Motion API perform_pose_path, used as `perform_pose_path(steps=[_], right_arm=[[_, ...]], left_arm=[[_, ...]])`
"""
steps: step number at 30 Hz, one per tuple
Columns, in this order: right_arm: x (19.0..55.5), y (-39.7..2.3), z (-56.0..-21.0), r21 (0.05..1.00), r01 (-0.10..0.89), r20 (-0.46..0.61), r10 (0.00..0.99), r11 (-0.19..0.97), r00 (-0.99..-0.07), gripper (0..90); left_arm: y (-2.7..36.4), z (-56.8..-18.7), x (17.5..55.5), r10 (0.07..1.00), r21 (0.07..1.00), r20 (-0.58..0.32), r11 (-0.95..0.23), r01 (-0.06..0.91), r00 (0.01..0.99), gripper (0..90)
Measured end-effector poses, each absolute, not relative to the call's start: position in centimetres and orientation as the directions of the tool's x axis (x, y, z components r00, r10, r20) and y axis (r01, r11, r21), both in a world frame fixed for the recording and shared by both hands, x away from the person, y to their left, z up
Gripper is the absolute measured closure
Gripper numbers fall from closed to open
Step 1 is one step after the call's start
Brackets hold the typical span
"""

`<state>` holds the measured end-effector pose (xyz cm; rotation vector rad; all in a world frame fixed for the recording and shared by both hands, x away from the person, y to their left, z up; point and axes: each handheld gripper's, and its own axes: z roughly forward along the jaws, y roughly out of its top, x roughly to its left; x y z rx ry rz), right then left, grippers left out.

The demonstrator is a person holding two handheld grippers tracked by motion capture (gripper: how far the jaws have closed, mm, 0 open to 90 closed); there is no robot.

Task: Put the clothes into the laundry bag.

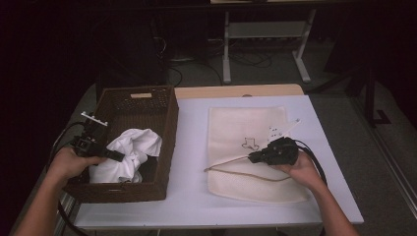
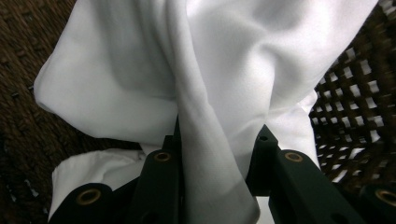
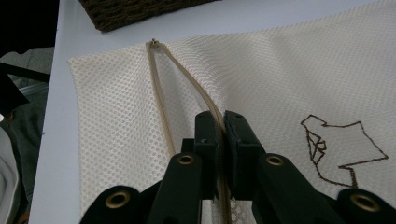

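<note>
My left gripper (image 1: 114,155) pinches a fold of soft, light white cloth (image 1: 129,153) inside the wicker basket (image 1: 167,129). Beside the basket, my right gripper (image 3: 220,122) clamps the mesh bag's (image 3: 289,79) zipper edge (image 3: 211,108).

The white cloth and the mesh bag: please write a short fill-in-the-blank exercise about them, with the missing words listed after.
1. The left gripper is shut on the white cloth, which lies in the woven ____.
2. The right gripper pinches the edge of the opening of the mesh bag that runs along its ____.
3. The mesh bag lies flat on the ____, apart from the basket.
4. The outline drawing on the mesh bag is stitched in ____ thread.

Missing words: basket; zipper; table; brown
</note>
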<state>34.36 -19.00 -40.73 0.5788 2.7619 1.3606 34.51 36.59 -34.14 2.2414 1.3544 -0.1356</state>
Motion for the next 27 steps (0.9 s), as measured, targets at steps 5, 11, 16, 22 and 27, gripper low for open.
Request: perform_pose_path(steps=[5, 11, 16, 22, 27], right_arm=[[34.7, -19.2, -40.4, 0.767, 0.334, 0.172, 0.327, 0.547, -0.929, 83.7], [35.3, -19.1, -39.9, 0.763, 0.343, 0.189, 0.318, 0.548, -0.929, 83.4], [35.7, -19.1, -39.4, 0.753, 0.343, 0.185, 0.32, 0.561, -0.929, 83.5], [36.1, -18.9, -38.6, 0.746, 0.335, 0.165, 0.327, 0.576, -0.93, 83.7], [36.5, -18.8, -38.2, 0.744, 0.33, 0.153, 0.333, 0.582, -0.931, 83.9]], left_arm=[[37.2, -32.8, 34.1, 0.785, 0.426, -0.372, -0.33, 0.843, 0.495, 70.5], [37.4, -30.9, 33.5, 0.761, 0.477, -0.392, -0.313, 0.821, 0.518, 70.5], [37.2, -29.1, 33.1, 0.74, 0.516, -0.402, -0.302, 0.801, 0.538, 70.5], [36.3, -27.2, 32.7, 0.709, 0.556, -0.407, -0.307, 0.772, 0.575, 70.5], [35.4, -25.9, 32.6, 0.685, 0.578, -0.412, -0.314, 0.753, 0.602, 70.5]])
